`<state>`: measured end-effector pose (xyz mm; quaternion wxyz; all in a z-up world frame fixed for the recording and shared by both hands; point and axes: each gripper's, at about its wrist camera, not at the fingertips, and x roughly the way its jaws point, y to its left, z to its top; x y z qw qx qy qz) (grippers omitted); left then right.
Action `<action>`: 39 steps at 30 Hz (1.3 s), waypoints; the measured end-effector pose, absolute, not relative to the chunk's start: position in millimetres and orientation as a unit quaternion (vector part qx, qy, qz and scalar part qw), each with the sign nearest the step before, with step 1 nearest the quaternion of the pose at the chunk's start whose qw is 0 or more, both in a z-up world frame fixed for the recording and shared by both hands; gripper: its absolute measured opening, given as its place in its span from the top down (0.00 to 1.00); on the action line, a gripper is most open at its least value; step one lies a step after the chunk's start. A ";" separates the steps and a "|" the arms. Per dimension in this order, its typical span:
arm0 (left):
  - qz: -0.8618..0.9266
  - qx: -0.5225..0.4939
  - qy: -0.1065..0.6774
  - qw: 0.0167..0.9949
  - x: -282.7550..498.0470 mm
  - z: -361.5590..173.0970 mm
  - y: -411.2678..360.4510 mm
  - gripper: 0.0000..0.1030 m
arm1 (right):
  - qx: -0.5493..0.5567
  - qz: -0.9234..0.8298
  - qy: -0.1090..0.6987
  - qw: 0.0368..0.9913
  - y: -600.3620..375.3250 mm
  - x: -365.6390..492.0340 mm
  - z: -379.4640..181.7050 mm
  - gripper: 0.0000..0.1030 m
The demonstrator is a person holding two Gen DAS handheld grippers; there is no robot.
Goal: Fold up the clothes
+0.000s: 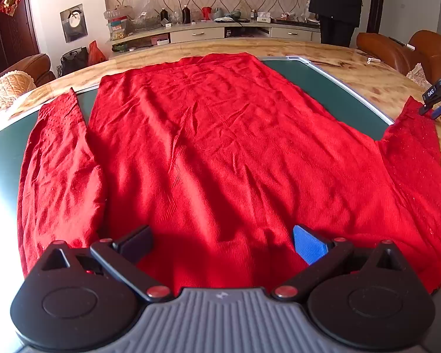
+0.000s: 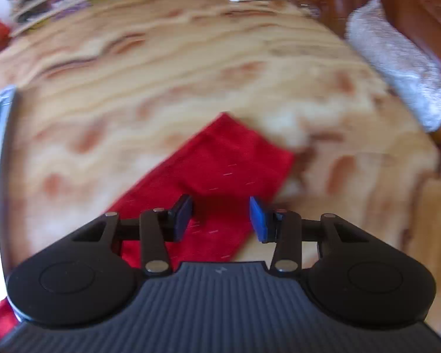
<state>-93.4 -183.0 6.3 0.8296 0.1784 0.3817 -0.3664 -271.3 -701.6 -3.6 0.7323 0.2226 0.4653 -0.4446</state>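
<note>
A red long-sleeved garment (image 1: pixel 214 147) lies spread flat on a green mat (image 1: pixel 317 85). One sleeve (image 1: pixel 58 170) lies along its left side. The other sleeve (image 1: pixel 414 147) runs off the mat onto the wooden table at the right. My left gripper (image 1: pixel 220 244) is open and empty, low over the near edge of the garment. My right gripper (image 2: pixel 220 217) is open and straddles the right sleeve (image 2: pixel 229 158) near its cuff; the view is blurred. It also shows in the left wrist view (image 1: pixel 432 108) at the sleeve's end.
The wooden table (image 2: pixel 161 67) extends beyond the mat's metal edge (image 1: pixel 352 94). Brown leather chairs (image 1: pixel 391 50) stand at the right, one with a pale cushion (image 2: pixel 397 61). A person (image 1: pixel 338 6) stands by a cluttered sideboard (image 1: pixel 208 29) at the back.
</note>
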 end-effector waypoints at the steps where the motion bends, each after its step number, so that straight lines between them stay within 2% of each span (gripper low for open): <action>1: -0.367 0.178 0.381 0.830 -93.8 6.1 -182.6 0.00 | 0.219 -0.455 0.468 0.725 -707.8 -276.4 -2.8 0.51; 3: -0.367 0.177 0.377 0.832 -94.6 5.8 -181.8 0.00 | 0.229 -0.464 0.467 0.717 -717.9 -286.0 -3.2 0.49; 6: -0.366 0.177 0.378 0.832 -94.3 6.6 -181.8 0.00 | 0.180 -0.499 0.485 0.695 -717.7 -282.9 -5.1 0.48; 10: -0.353 0.152 0.361 0.850 -92.1 19.4 -170.5 0.00 | 0.192 -0.496 0.446 0.720 -694.8 -278.6 7.3 0.46; 14: -0.341 0.146 0.322 0.871 -75.7 48.3 -153.6 0.00 | 0.211 -0.391 0.407 0.798 -624.4 -260.0 28.6 0.46; 20: -0.286 0.136 0.348 0.883 -5.5 65.4 -118.5 0.00 | 0.228 -0.197 0.388 0.871 -481.0 -234.5 47.2 0.46; 23: -0.250 0.129 0.365 0.887 20.9 63.9 -96.5 0.00 | 0.203 -0.164 0.379 0.888 -434.6 -221.3 84.2 0.46; 26: -0.222 0.131 0.387 0.885 44.4 62.1 -80.1 0.00 | 0.163 -0.169 0.345 0.909 -412.1 -209.2 149.4 0.46; 27: -0.217 0.130 0.390 0.885 50.3 62.2 -75.5 0.00 | 0.151 -0.174 0.328 0.916 -409.5 -206.3 174.7 0.44; 28: -0.213 0.128 0.391 0.886 56.0 62.4 -71.2 0.00 | 0.141 -0.181 0.312 0.922 -409.6 -203.4 199.0 0.34; 31: -0.200 0.131 0.393 0.888 72.6 62.2 -64.8 0.00 | 0.103 -0.205 0.257 0.939 -414.2 -192.6 270.3 0.15; 35: -0.200 0.122 0.398 0.887 100.0 61.7 -65.3 0.00 | 0.073 -0.233 0.219 0.945 -418.1 -185.1 318.2 0.14; 37: -0.199 0.119 0.399 0.887 116.4 60.5 -68.0 0.00 | 0.078 -0.210 0.224 0.949 -413.8 -183.5 316.0 0.14; 39: -0.196 0.123 0.391 0.891 133.3 59.6 -73.6 0.00 | 0.088 -0.167 0.251 0.950 -398.9 -181.8 290.9 0.13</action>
